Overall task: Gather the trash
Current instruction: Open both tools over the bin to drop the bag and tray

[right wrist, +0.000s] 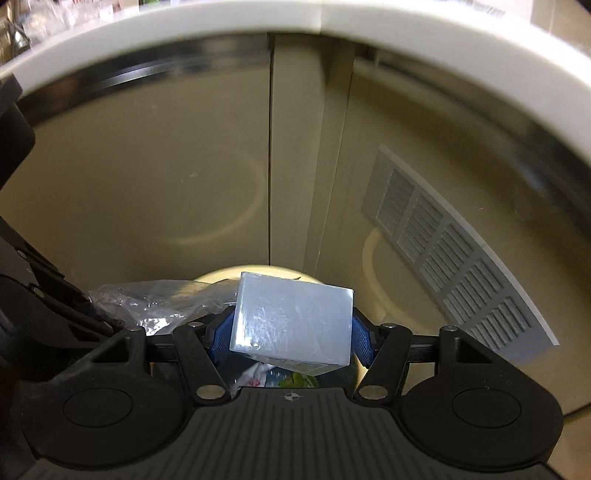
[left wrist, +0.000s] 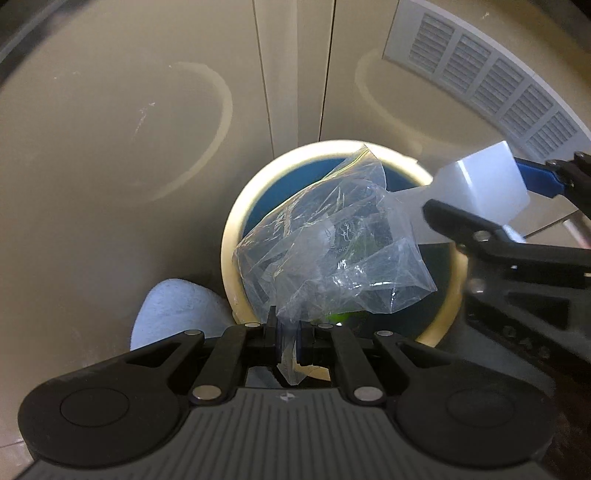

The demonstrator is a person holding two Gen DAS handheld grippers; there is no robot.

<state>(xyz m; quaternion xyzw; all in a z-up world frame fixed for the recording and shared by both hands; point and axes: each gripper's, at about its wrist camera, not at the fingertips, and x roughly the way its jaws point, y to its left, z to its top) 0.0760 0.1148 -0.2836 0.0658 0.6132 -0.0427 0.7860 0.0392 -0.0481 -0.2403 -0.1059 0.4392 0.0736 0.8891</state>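
While the left gripper (left wrist: 289, 341) points down, its black fingers (left wrist: 272, 334) are pressed together on a corner of a crumpled clear plastic bag (left wrist: 332, 254). This bag spreads out over the mouth of a round cream trash bin with a blue liner (left wrist: 231, 236), which sits on the floor close to beige cabinet doors (left wrist: 147, 129). Something pale blue and rounded (left wrist: 170, 314) lies on the floor at the left of the bin. On the right, the right gripper (left wrist: 517, 206) holds a white see-through plastic box (left wrist: 484, 184) above the far right edge of the bin. A white vent grille (left wrist: 491, 77) is on the wall at the far right.

Seen from the right wrist, the right gripper (right wrist: 291, 332) has its blue-padded fingers (right wrist: 360, 339) spread wide and pinching the white box (right wrist: 291, 321) from both sides. The box is tilted. Below it you can see into the bin (right wrist: 218, 277), where some white and green trash (right wrist: 280, 376) lies. The clear bag (right wrist: 155, 302) is just to the left of the box, with the left gripper's dark frame at the left edge. The grille (right wrist: 454, 254) is on the right, and a white surface edge (right wrist: 258, 18) curves across the top.
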